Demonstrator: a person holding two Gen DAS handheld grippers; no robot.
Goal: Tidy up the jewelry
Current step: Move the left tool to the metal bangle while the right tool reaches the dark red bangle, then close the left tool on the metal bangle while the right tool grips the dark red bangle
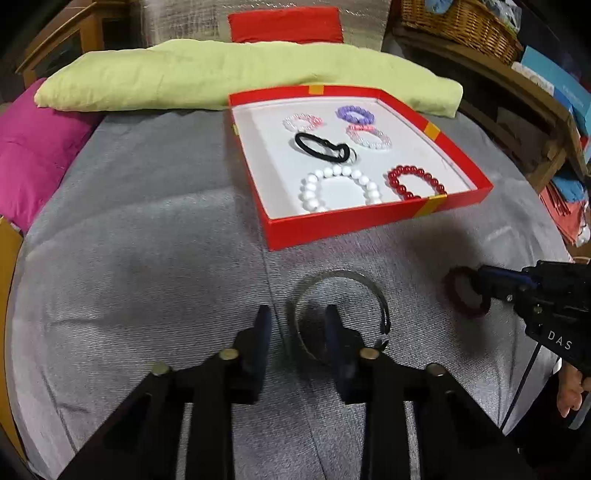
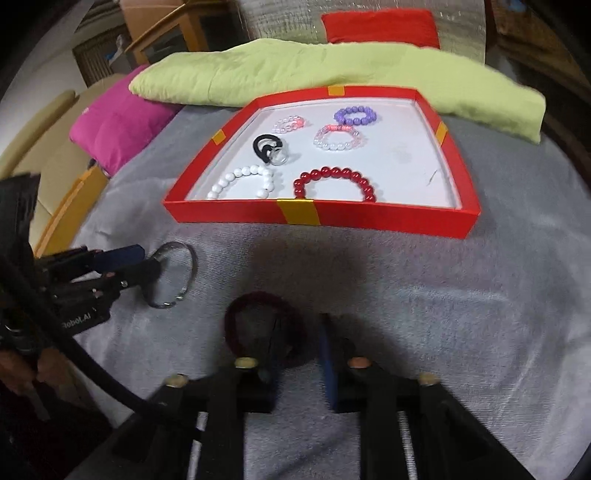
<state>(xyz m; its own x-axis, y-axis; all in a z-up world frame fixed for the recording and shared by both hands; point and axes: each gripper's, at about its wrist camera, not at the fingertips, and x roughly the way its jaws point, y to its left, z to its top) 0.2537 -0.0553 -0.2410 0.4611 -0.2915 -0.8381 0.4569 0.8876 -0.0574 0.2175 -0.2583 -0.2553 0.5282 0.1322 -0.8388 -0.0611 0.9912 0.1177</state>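
Note:
A red box lid (image 1: 332, 225) (image 2: 369, 218) with a white floor holds several bead bracelets and a black hair tie (image 1: 321, 147). A silver bangle (image 1: 341, 275) (image 2: 188, 273) lies on the grey cloth. My left gripper (image 1: 297, 325) (image 2: 147, 258) is open, its fingers either side of the bangle's left rim. A dark red hair tie (image 2: 264, 326) (image 1: 467, 299) lies to the right of the bangle. My right gripper (image 2: 295, 343) (image 1: 480, 286) is open, its fingers straddling the tie's right side.
A green pillow (image 1: 184, 74), a pink cushion (image 1: 33, 147) and a red cushion (image 1: 284, 24) lie behind and left of the box. A wicker basket (image 1: 461, 26) and shelves stand at the right. Grey cloth (image 1: 147, 240) covers the surface.

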